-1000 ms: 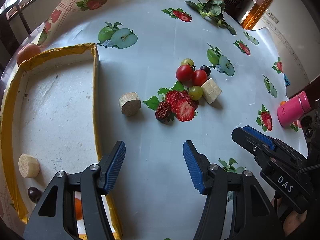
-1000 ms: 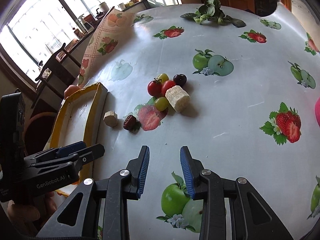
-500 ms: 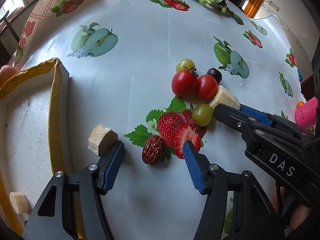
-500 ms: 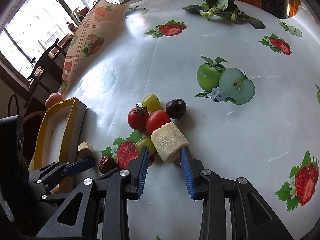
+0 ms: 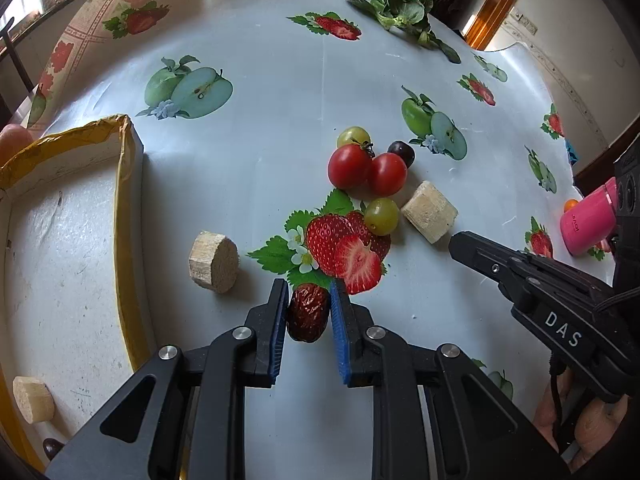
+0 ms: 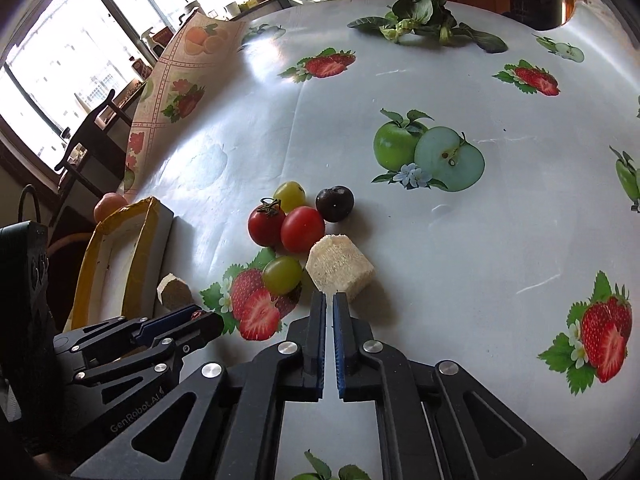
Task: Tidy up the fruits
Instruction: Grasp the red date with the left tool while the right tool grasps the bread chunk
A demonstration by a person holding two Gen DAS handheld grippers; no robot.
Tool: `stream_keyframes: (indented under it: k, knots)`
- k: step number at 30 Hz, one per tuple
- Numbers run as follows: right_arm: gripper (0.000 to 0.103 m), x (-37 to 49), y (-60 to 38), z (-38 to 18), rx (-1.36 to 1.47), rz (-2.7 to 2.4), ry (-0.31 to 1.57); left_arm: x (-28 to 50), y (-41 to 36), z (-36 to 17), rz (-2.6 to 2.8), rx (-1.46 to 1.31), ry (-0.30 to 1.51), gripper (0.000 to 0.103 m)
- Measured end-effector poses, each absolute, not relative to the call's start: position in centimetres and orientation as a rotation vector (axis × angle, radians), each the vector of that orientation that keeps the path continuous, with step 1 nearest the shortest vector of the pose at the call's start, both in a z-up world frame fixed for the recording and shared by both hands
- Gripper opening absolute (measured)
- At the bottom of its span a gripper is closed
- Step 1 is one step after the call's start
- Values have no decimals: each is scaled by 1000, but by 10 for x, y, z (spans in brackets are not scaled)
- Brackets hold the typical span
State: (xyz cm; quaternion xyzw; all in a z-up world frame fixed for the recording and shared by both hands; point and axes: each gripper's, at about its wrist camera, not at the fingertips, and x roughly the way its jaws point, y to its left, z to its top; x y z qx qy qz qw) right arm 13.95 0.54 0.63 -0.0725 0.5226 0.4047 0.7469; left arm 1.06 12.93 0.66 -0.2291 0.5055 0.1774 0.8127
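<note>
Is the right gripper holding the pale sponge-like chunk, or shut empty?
Shut empty: right gripper has just closed short of the pale chunk.

Bright daylight from windows (image 6: 72, 60), glare on tablecloth (image 6: 272, 68), fisheye-warped edges, sharp focus

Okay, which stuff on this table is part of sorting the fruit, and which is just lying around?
Part of the job:
date in the left hand-held gripper
red tomatoes
green grapes
dark grape
pale chunks
tray

Lying about:
leafy greens
pink bottle
tablecloth's printed fruit
</note>
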Motion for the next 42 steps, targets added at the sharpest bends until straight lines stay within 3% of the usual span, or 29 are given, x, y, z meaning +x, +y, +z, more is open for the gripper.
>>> stream_keyframes:
  k: [2, 4, 6, 7, 13, 16, 30, 42]
  knots:
    - [4, 137, 0, 6, -162, 877, 1137, 2, 129, 12, 366, -508, 1062, 18]
    - [12, 139, -5, 4, -149, 866, 1141, -3, 128, 18, 362, -512, 1047, 18]
    - [42, 144, -5, 2, -119, 879, 1152, -9, 131, 22, 358, -541, 1029, 18]
    - [45, 146, -3, 3, -115, 885, 1139, -12, 133, 24, 357, -557, 1020, 18]
    - [45, 158, 31, -12, -218, 872, 1140, -23, 138, 37, 358, -585, 990, 18]
    - [38, 156, 34, -11, -255, 847, 1123, -25, 137, 43, 355, -588, 976, 18]
    - [37, 77, -10, 58, -112, 947, 1061, -53, 124, 70, 401, -528, 945, 18]
    - [37, 18, -8, 84, -111, 1016, 1054, -104, 133, 90, 485, -494, 909, 18]
